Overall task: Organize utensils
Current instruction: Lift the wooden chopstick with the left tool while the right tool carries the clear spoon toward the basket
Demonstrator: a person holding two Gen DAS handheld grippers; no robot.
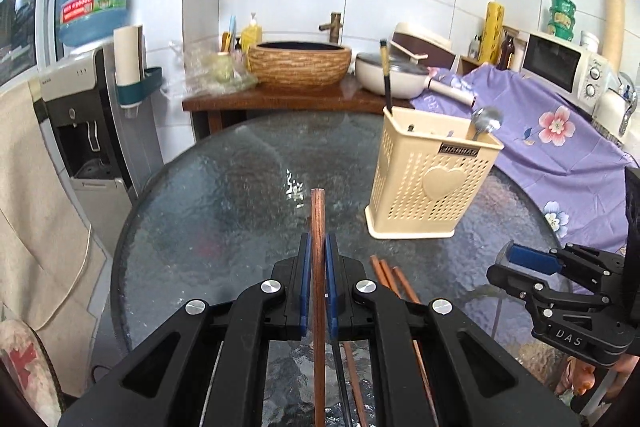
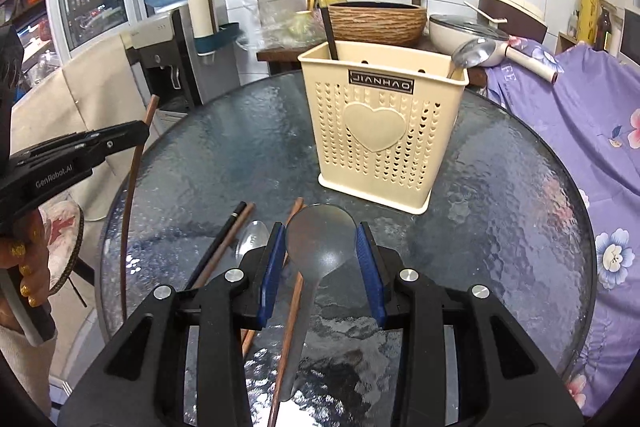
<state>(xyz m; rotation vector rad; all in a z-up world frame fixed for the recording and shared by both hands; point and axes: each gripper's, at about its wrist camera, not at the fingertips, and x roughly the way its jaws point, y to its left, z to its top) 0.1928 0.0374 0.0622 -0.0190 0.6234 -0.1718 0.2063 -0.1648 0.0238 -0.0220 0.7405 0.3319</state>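
My left gripper (image 1: 319, 247) is shut on a brown wooden chopstick (image 1: 318, 267) and holds it above the glass table (image 1: 224, 187); it also shows in the right wrist view (image 2: 134, 167). A cream perforated utensil holder (image 1: 428, 183) stands on the table, holding a black chopstick (image 1: 386, 75) and a metal spoon (image 1: 486, 121). My right gripper (image 2: 322, 247) is shut on the bowl of a metal spoon (image 2: 322, 239), held between the blue pads. Loose chopsticks (image 2: 224, 247) and another spoon (image 2: 252, 237) lie on the table below.
A water dispenser (image 1: 92, 131) stands at the left. Behind the table is a wooden counter (image 1: 288, 99) with a woven basin (image 1: 300, 63) and a pan (image 1: 388, 73). A purple floral cloth (image 1: 560, 147) and a microwave (image 1: 560, 67) are at the right.
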